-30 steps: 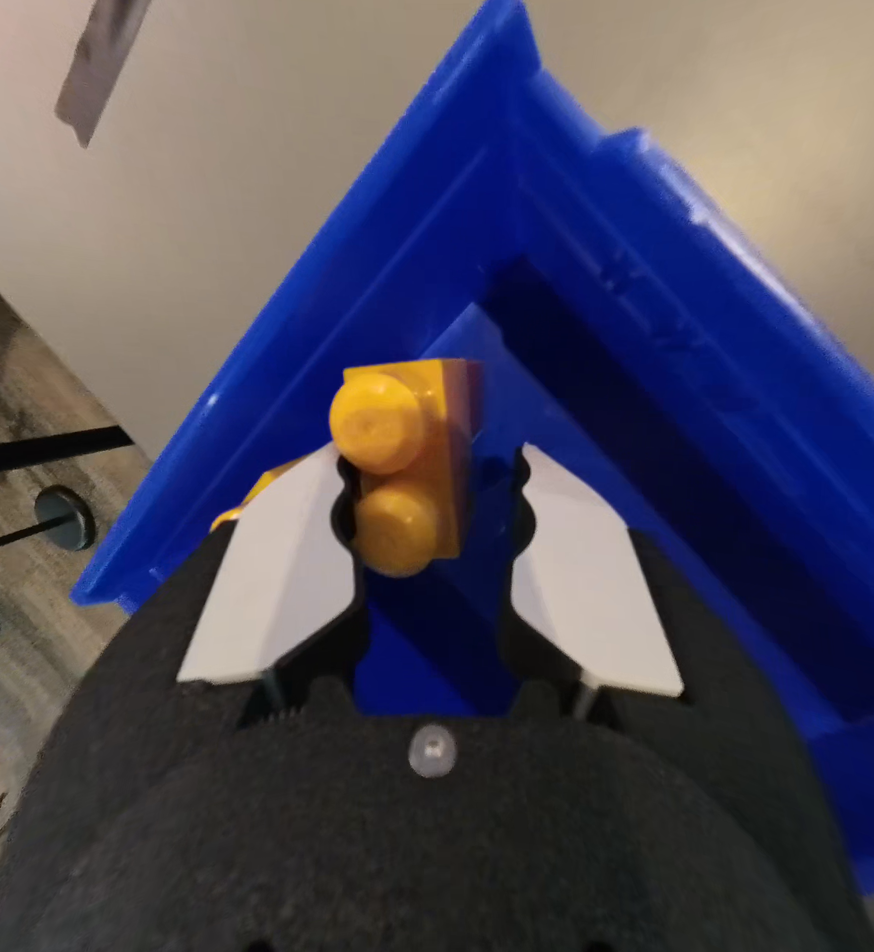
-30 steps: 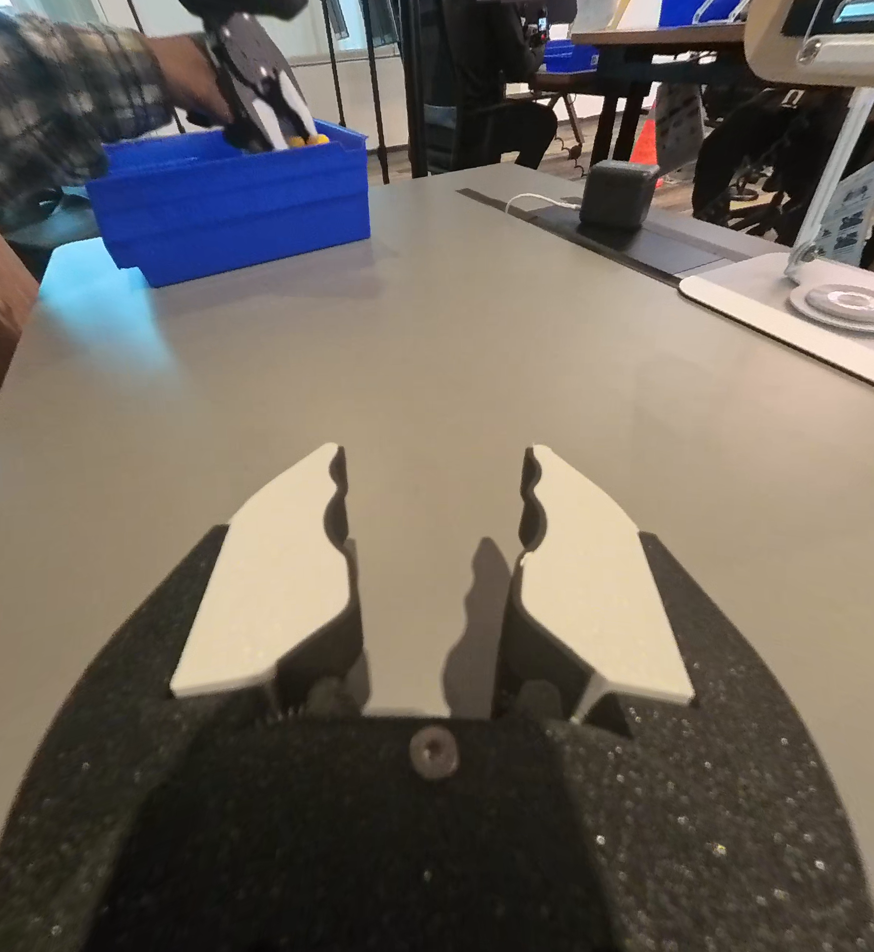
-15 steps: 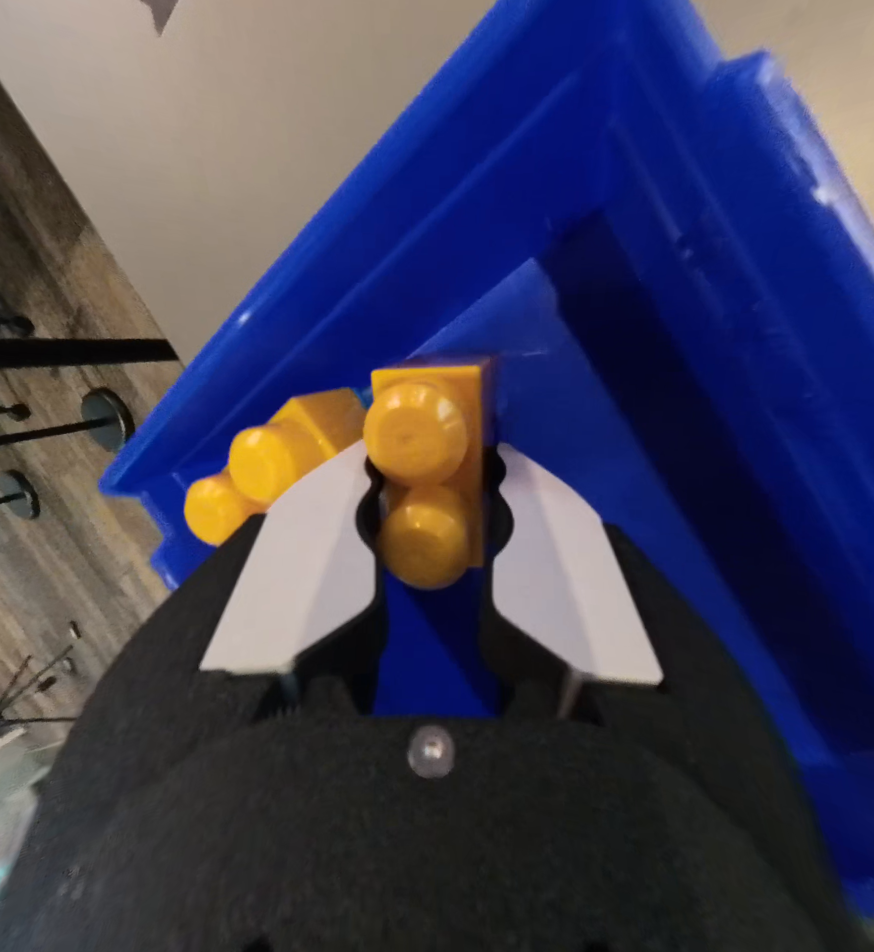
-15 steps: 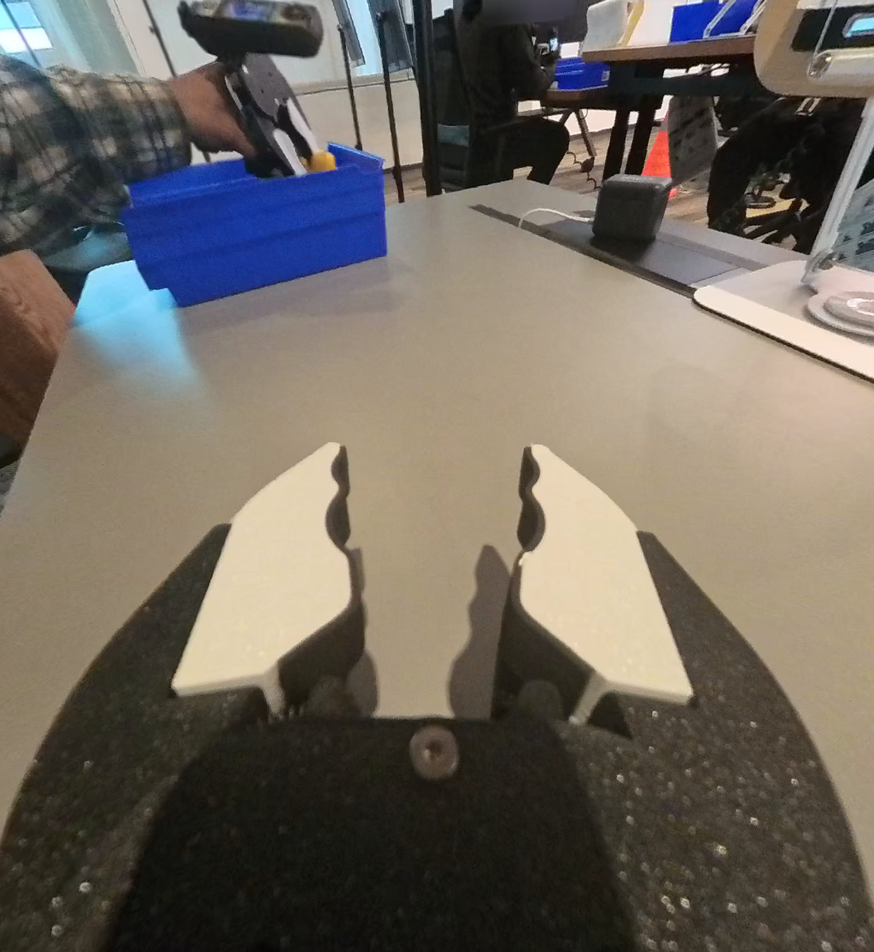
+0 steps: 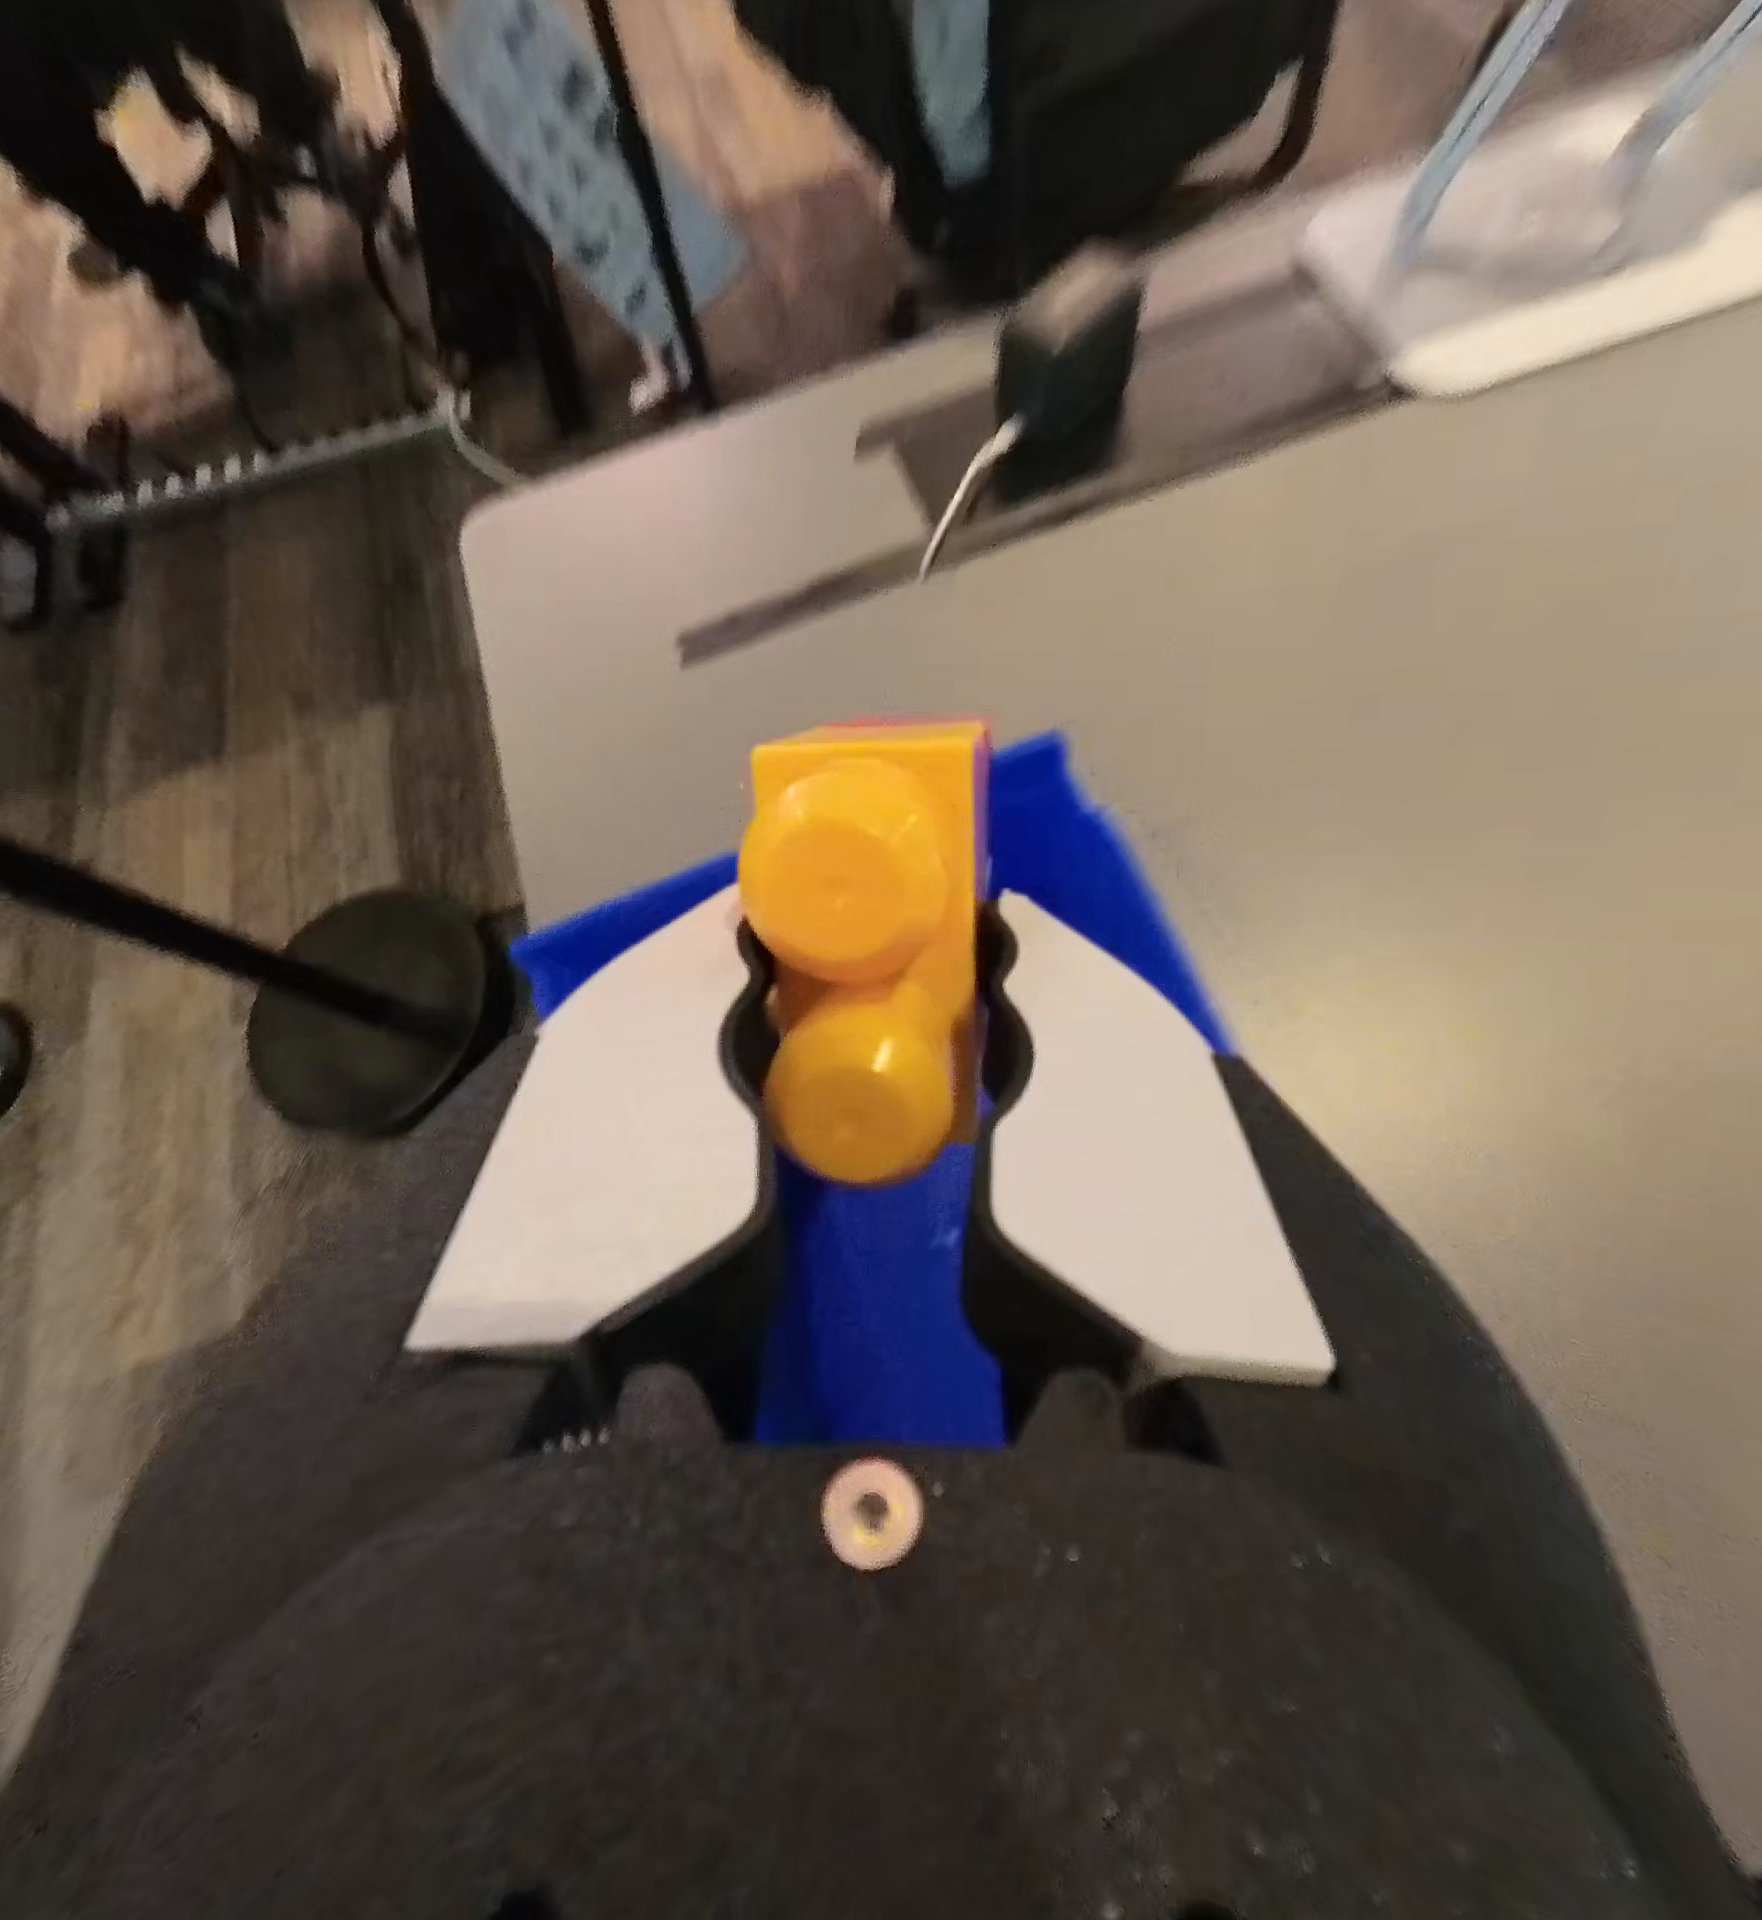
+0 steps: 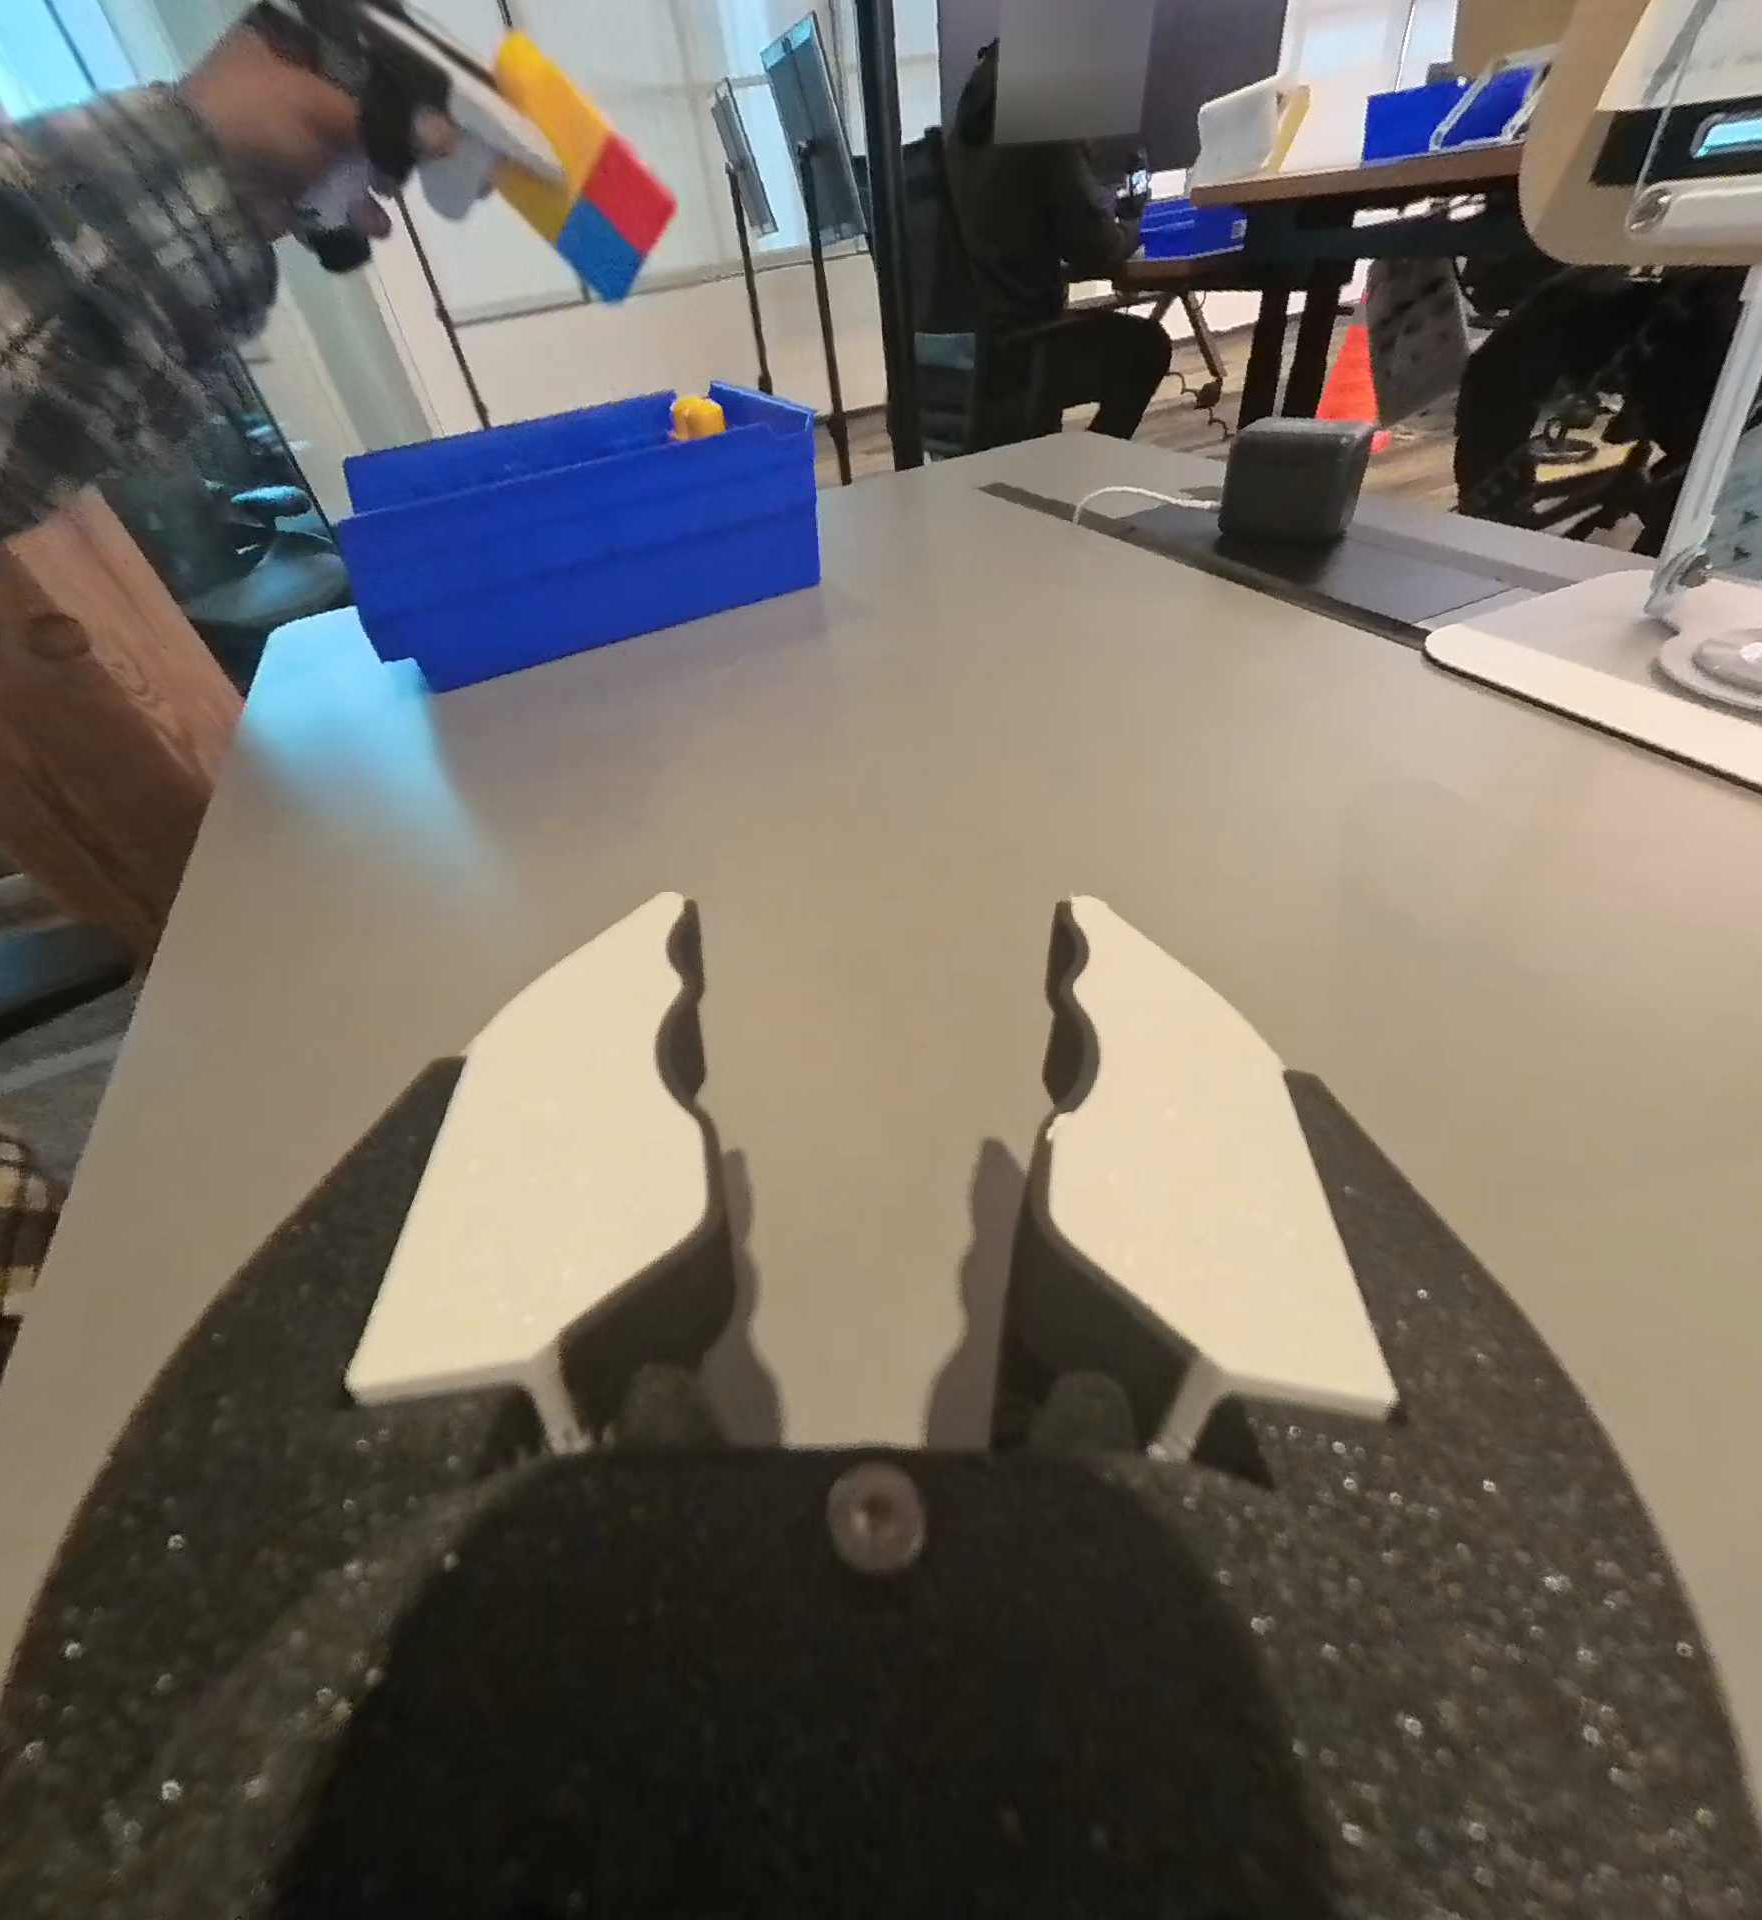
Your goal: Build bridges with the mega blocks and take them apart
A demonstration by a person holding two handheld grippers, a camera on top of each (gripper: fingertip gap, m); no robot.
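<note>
My left gripper (image 5: pixel 872 935) is shut on a stack of joined mega blocks (image 5: pixel 856 935), whose yellow studs face the camera. In the right wrist view the same stack (image 6: pixel 586 177) shows yellow, red and blue blocks, held high in the air by the left gripper (image 6: pixel 503 125) above the blue bin (image 6: pixel 586 540). The bin's corner (image 5: pixel 1095 831) shows under the stack. Another yellow block (image 6: pixel 697 418) sits in the bin. My right gripper (image 6: pixel 877 925) is open and empty, low over the grey table (image 6: pixel 960 748).
A dark cube with a white cable (image 6: pixel 1292 478) sits on a black strip at the table's far right. A white stand base on a mat (image 6: pixel 1750 665) is at the right edge. A wooden cabinet (image 6: pixel 56 707) stands left of the table. Some 55 cm of space lies between my two pairs of fingers.
My left gripper closed on the yellow-topped stack inside the bin and lifted it out, high above the bin. The right gripper stayed open, shifting slightly over the table.
</note>
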